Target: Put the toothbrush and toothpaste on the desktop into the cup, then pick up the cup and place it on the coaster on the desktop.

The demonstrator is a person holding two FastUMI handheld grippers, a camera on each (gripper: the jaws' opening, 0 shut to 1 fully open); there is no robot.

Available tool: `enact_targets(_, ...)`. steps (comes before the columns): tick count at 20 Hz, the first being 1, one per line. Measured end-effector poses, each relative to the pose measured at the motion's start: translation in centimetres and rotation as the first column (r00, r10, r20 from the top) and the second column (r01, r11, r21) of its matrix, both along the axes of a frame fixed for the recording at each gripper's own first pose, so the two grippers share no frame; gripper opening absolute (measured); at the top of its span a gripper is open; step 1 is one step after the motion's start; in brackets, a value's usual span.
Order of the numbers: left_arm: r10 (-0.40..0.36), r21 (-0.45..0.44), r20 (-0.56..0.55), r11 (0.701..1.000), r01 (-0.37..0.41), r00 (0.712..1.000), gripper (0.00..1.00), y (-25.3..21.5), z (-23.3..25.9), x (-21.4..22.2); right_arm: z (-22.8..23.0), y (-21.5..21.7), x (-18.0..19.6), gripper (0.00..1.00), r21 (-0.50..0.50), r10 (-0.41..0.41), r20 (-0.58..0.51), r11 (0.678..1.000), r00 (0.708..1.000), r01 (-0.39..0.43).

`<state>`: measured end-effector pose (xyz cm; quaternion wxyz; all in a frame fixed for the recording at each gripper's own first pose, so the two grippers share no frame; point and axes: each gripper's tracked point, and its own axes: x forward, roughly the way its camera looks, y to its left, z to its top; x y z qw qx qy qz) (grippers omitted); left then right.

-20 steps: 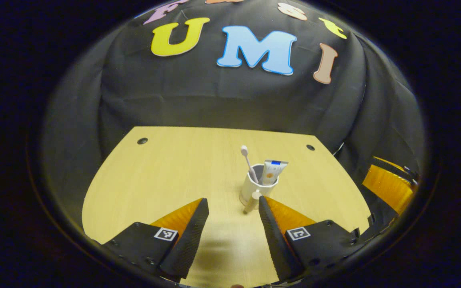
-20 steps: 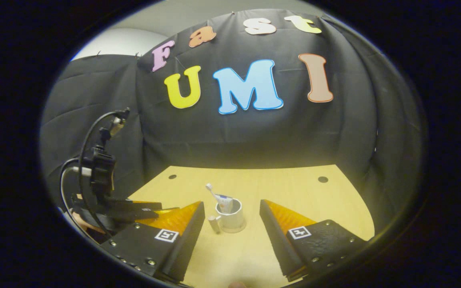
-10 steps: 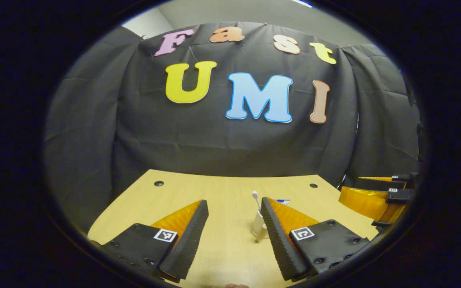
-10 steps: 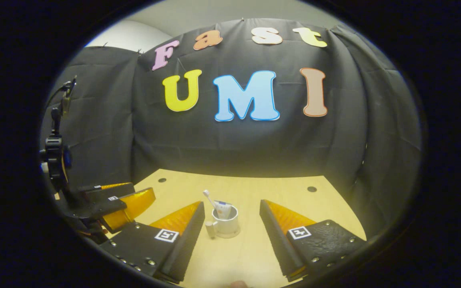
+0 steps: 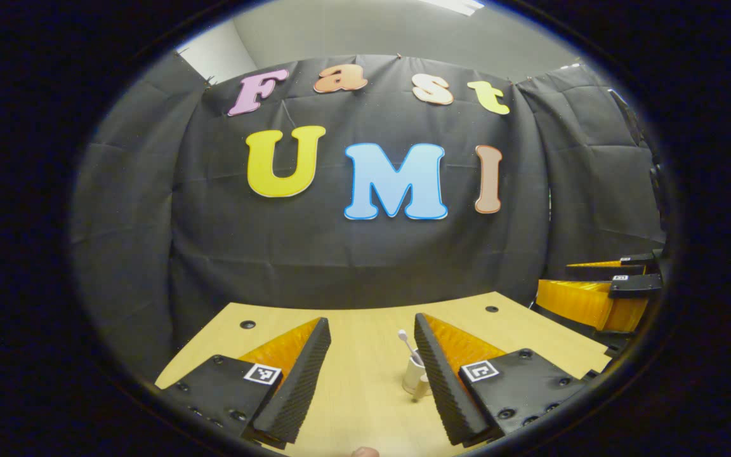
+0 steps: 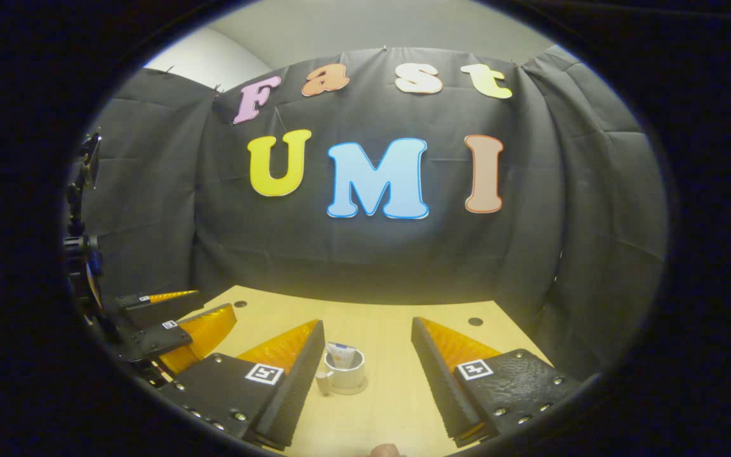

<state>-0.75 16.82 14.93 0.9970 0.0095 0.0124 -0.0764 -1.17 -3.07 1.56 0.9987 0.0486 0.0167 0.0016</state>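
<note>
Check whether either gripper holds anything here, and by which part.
Nothing is held. Left gripper and right gripper both have open jaws, clear of the cup standing on the desktop.

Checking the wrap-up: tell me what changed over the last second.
Both grippers, left and right, drew back and tilted up from the white ceramic cup, which shrank in both views. Nothing was grasped or released. Unchanged: both stay open; the white toothbrush and toothpaste tube remain in the cup on the wooden desktop.
</note>
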Motion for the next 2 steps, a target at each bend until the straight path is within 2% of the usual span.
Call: enact_targets(2,-0.008,-0.009,0.019,1.0,0.008,1.0,0.88,-1.8,0.5,0.0,0.6,-2.3,-0.8,0.83,-0.008,-0.017,0.033,1.0,0.999,0.017)
